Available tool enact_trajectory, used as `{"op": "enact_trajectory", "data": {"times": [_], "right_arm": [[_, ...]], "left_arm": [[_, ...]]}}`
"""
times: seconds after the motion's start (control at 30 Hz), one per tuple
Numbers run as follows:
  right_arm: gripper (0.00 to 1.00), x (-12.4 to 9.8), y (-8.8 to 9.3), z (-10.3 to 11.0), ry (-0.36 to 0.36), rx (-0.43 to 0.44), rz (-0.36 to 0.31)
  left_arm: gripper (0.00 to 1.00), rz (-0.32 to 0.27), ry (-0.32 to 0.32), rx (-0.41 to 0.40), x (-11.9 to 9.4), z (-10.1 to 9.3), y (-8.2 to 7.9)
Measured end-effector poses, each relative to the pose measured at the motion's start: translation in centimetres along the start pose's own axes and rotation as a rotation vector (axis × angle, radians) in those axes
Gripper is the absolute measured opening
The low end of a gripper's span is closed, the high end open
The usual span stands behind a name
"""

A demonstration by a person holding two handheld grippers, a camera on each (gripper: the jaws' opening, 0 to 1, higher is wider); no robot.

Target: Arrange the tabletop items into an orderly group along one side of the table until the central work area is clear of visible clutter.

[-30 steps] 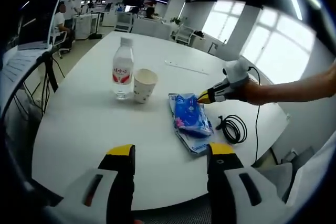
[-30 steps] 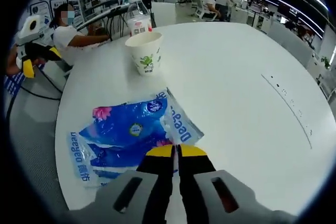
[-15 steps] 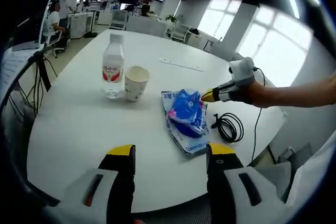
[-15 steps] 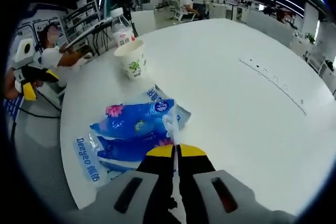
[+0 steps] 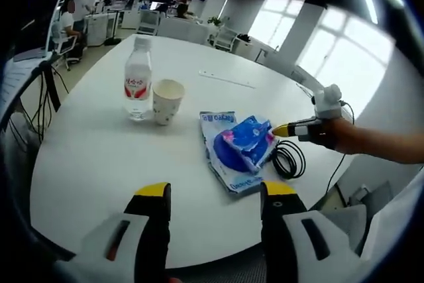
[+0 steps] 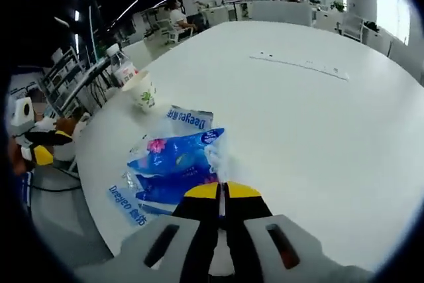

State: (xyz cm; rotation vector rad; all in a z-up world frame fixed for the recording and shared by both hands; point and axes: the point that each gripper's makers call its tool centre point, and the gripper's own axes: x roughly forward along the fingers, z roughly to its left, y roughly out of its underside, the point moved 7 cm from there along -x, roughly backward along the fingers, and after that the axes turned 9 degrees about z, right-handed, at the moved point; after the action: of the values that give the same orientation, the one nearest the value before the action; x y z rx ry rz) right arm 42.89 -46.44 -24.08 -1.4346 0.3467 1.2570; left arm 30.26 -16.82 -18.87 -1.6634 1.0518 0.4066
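Note:
On the white round table (image 5: 93, 164) lie blue tissue packs (image 5: 238, 149) in clear wrap, one tilted up over the other. From the right comes my right gripper (image 5: 283, 129), held by a hand. In the right gripper view that gripper (image 6: 222, 193) is shut on the wrapper's edge of the tissue packs (image 6: 173, 164). A water bottle (image 5: 138, 87) with a red label and a paper cup (image 5: 166, 101) stand side by side further back. My left gripper (image 5: 215, 193) hangs open over the near table edge, empty.
A coiled black cable (image 5: 291, 158) lies by the packs near the table's right edge. A thin strip (image 6: 301, 64) is set in the table (image 6: 318, 117). The left gripper (image 6: 33, 147) is at the far left. Office desks, chairs and people are beyond.
The right gripper, shut on the wrapper, has drawn back toward the table's edge, lifting and dragging the upper tissue pack toward the cable. The left gripper stays open.

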Motion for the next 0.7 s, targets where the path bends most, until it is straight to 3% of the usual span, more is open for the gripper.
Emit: {"op": "enact_trajectory", "data": {"times": [0.37,0.5,0.7], "right_arm": [[0.00,-1.6,3.8,0.6,0.039,0.120,-0.003],[0.01,-1.7,4.5,0.5,0.035,0.150,0.000],[0.08,-1.9,4.5,0.3,0.032,0.130,0.008]], "left_arm": [[0.55,0.002,0.011,0.000,0.5,-0.2,-0.2],[0.55,-0.002,0.013,0.001,0.6,-0.4,-0.2],[0.55,-0.003,0.013,-0.001,0.6,-0.5,-0.2]]}}
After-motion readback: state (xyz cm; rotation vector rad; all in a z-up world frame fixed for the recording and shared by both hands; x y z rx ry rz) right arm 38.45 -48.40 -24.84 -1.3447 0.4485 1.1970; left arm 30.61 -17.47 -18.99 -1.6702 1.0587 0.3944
